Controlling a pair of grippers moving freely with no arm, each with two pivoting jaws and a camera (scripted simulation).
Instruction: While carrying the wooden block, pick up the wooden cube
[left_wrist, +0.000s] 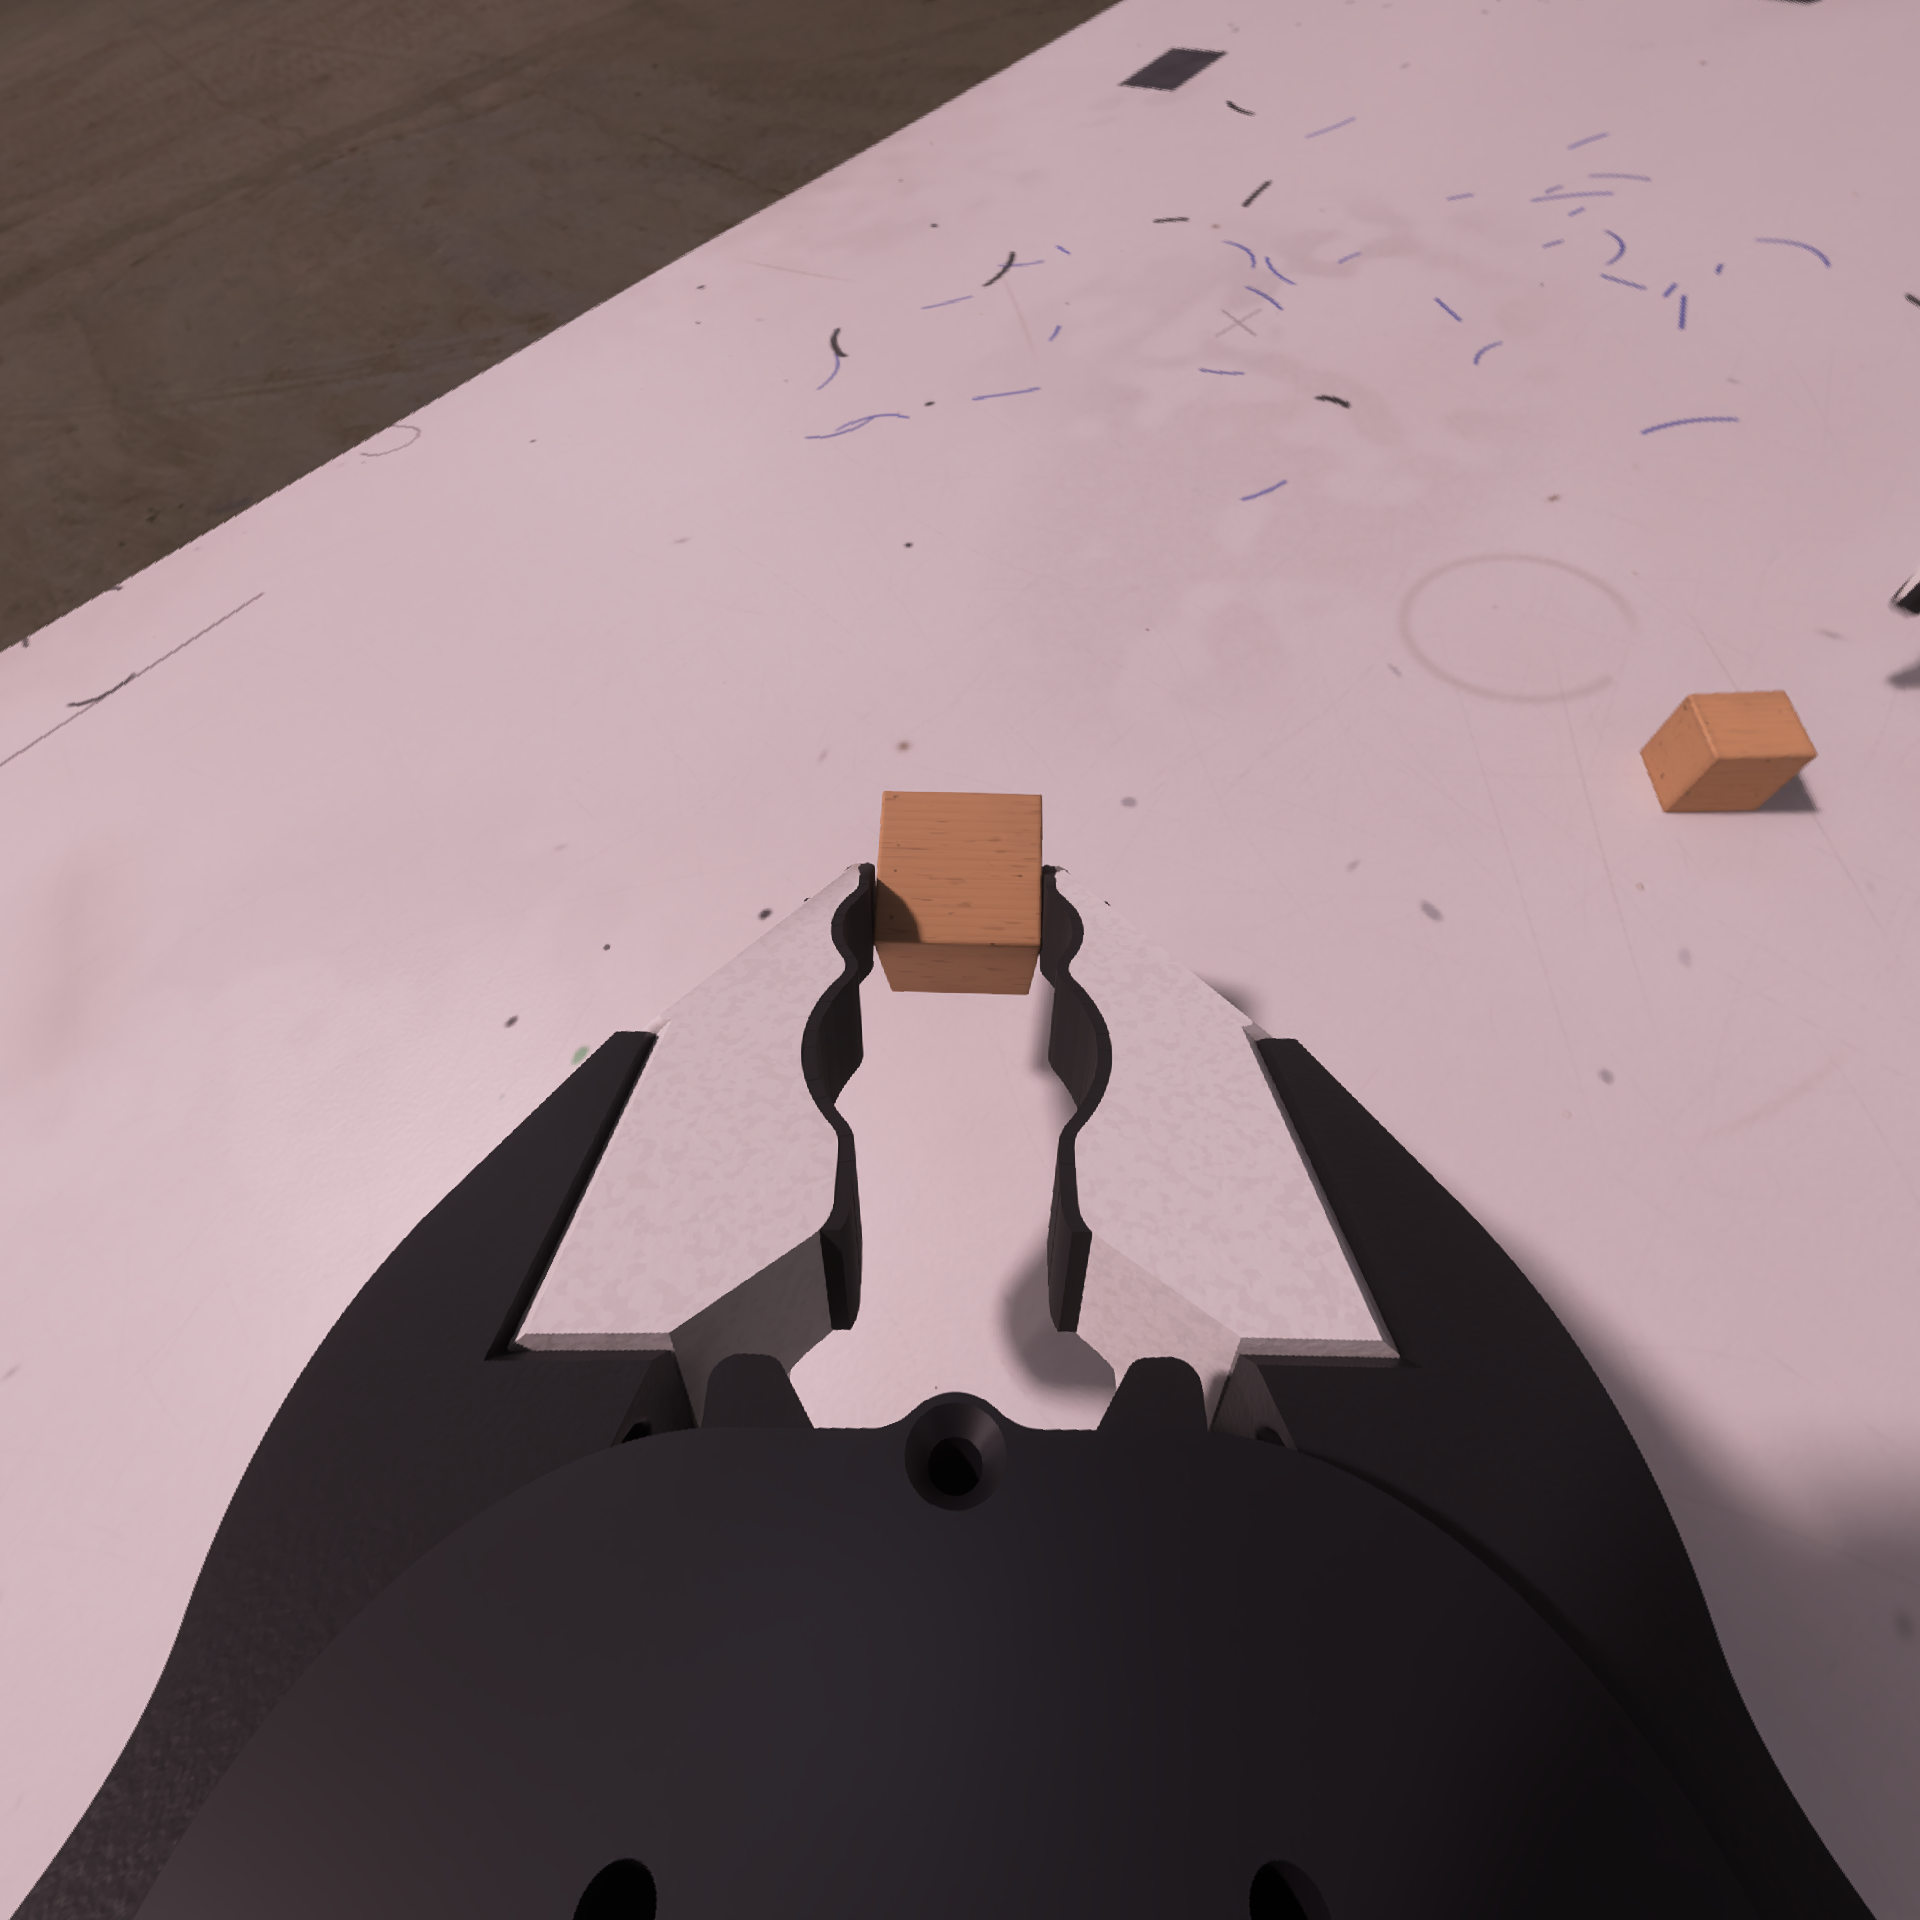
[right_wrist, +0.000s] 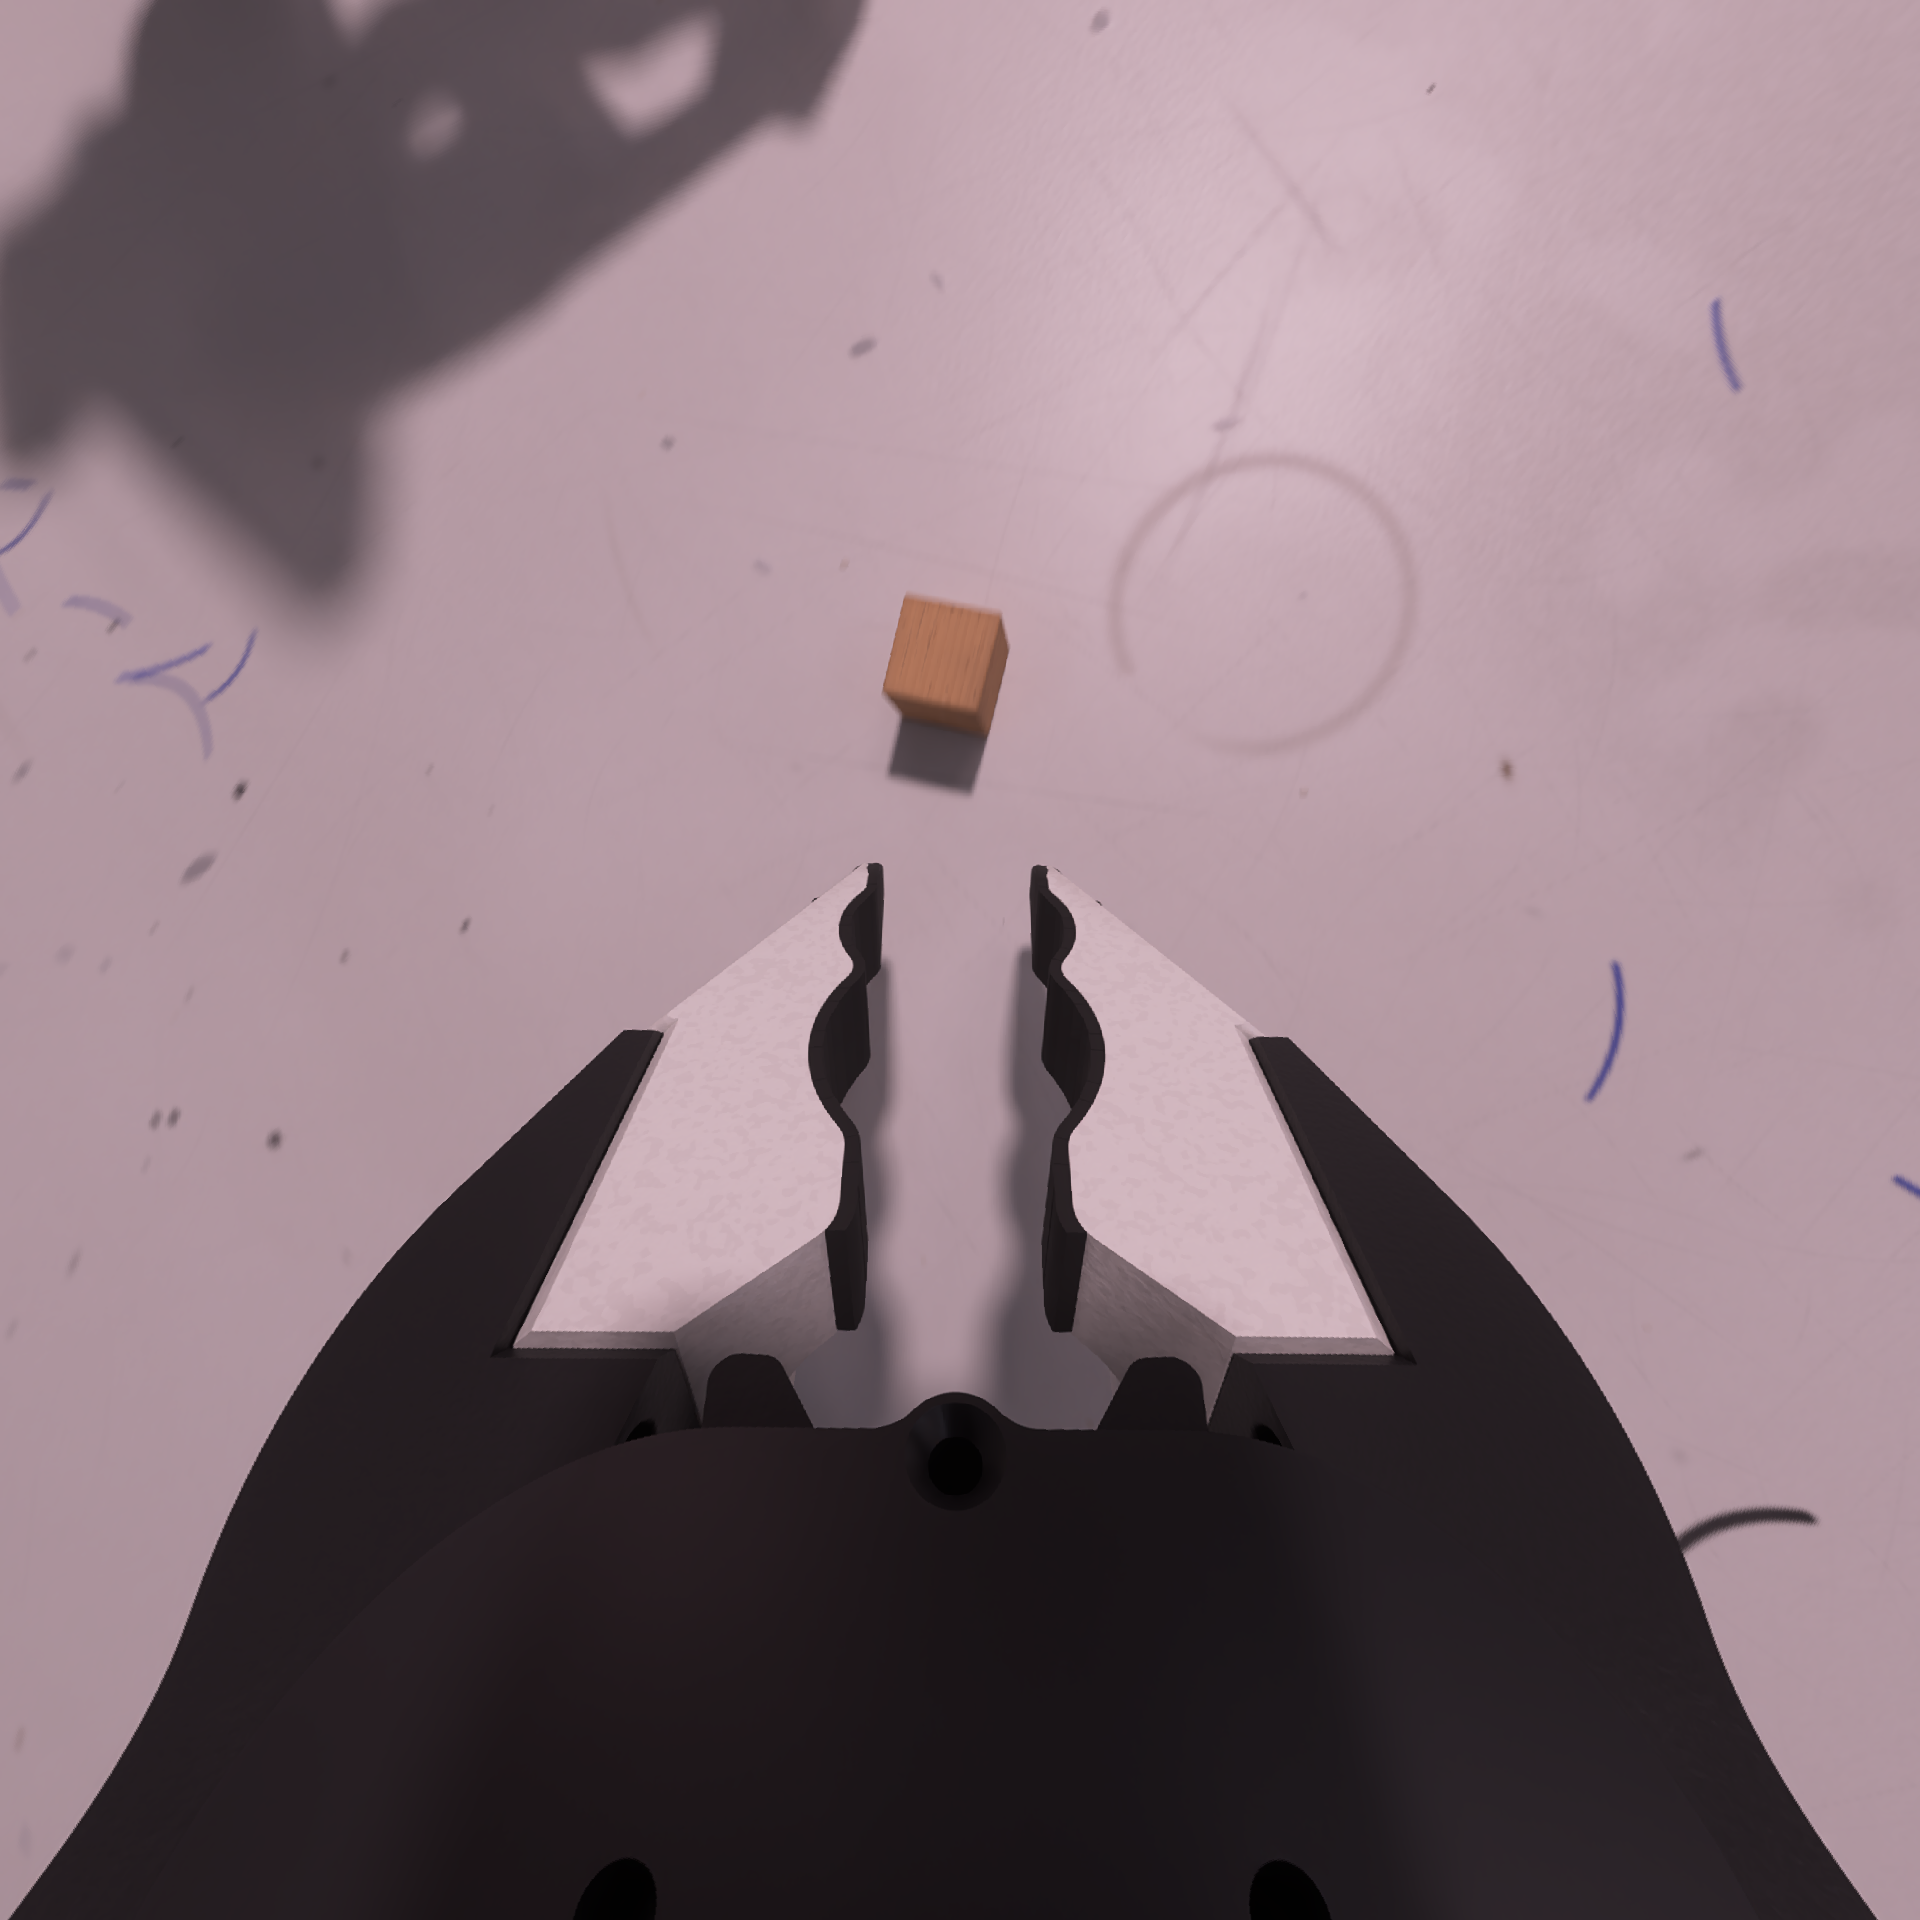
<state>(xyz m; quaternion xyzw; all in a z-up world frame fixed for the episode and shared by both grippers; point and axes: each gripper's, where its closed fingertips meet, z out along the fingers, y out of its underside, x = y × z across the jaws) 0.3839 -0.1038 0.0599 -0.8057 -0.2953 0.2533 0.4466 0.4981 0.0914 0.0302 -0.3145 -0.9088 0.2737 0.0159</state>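
In the left wrist view my left gripper (left_wrist: 958, 883) is shut on a wooden block (left_wrist: 958, 888), held between its fingertips above the pinkish-white table (left_wrist: 520, 831). A second wooden cube (left_wrist: 1727, 750) lies on the table to the right and farther off. In the right wrist view my right gripper (right_wrist: 956, 883) is open and empty, above the table. The wooden cube (right_wrist: 945, 657) lies on the table a short way ahead of its fingertips, apart from them, with its shadow below it.
The table's left edge (left_wrist: 436, 405) runs diagonally, with brown floor (left_wrist: 260, 208) beyond. Pen scribbles (left_wrist: 1351, 270) and a faint ring mark (right_wrist: 1262, 603) are on the table. A large gripper shadow (right_wrist: 364, 260) falls at the upper left. A dark object (left_wrist: 1907, 597) peeks in at the right edge.
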